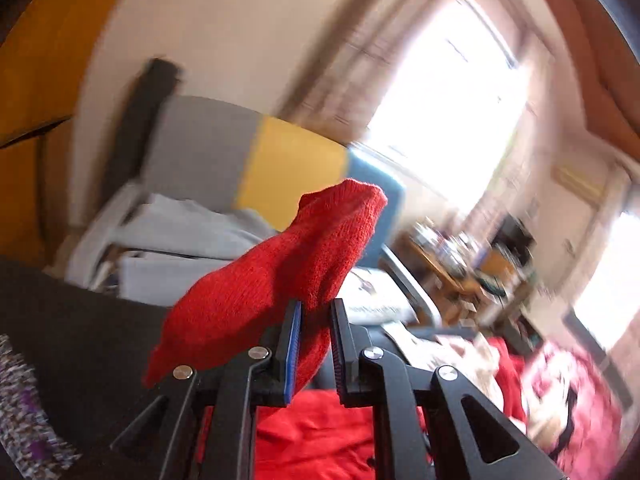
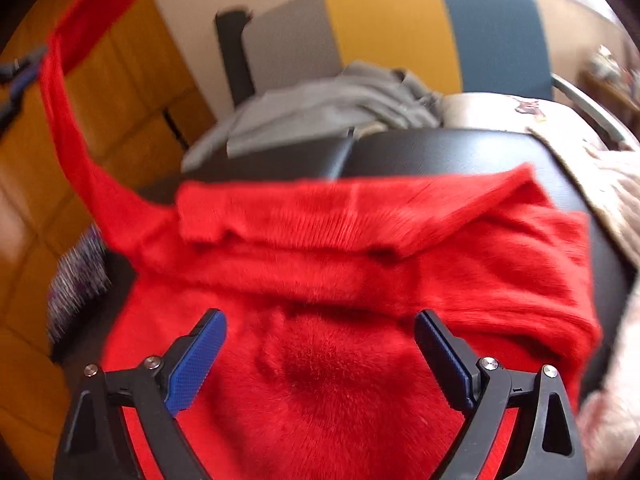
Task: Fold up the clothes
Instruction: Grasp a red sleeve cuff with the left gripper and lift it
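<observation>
A red knitted sweater (image 2: 360,264) lies spread on a black padded surface (image 2: 440,152). Its sleeve (image 2: 68,120) stretches up to the upper left, where the left gripper (image 2: 20,80) shows at the edge of the right wrist view. In the left wrist view, my left gripper (image 1: 314,344) is shut on the red sleeve end (image 1: 288,264), which flops over the fingers, lifted well above the surface. My right gripper (image 2: 320,344) hovers just over the sweater's body with its jaws wide open and nothing pinched between them.
A grey, yellow and blue chair (image 2: 400,28) stands behind the surface with grey clothes (image 2: 332,104) piled on it. A cream fabric (image 2: 612,200) lies at the right, a speckled fabric (image 2: 76,280) at the left. A wooden wardrobe (image 2: 120,92) stands at the left.
</observation>
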